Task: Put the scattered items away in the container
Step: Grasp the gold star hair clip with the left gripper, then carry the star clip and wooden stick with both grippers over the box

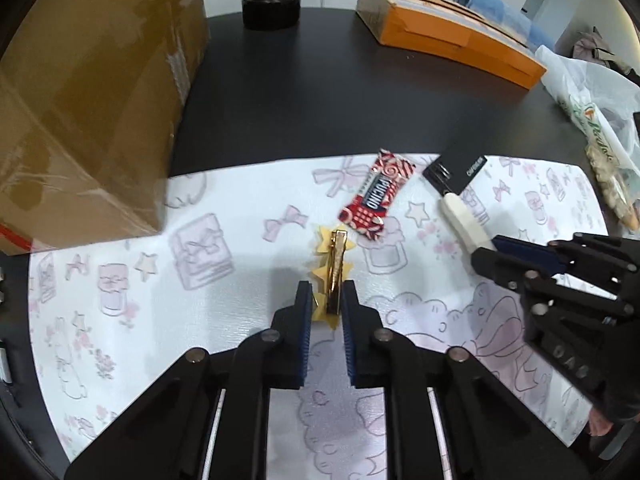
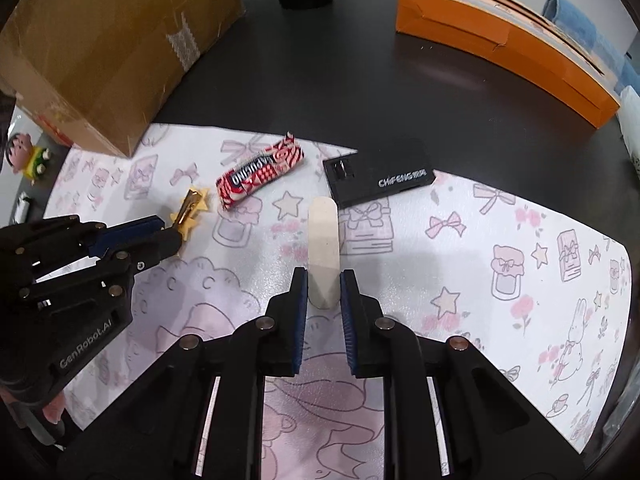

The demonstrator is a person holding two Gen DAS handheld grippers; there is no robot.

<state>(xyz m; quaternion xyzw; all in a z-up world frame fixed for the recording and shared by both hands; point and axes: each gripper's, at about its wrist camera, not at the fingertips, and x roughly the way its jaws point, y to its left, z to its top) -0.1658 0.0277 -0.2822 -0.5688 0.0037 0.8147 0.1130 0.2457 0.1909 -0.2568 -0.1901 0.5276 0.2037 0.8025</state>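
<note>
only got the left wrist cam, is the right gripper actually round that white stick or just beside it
Observer: Round it. The white stick's near end lies between the right gripper's fingers and fills the gap. I cannot tell if it is squeezed.
Operator: ok, anything out left that i cant see
Observer: Yes, a small cartoon figure shows past the mat's left edge, by the cardboard box's near corner.

Gold star hair clip (image 1: 335, 276), red candy bar (image 1: 374, 200), white eraser (image 2: 324, 252), black card case (image 2: 378, 176), all lying flat on the patterned mat (image 2: 500, 240)
</note>
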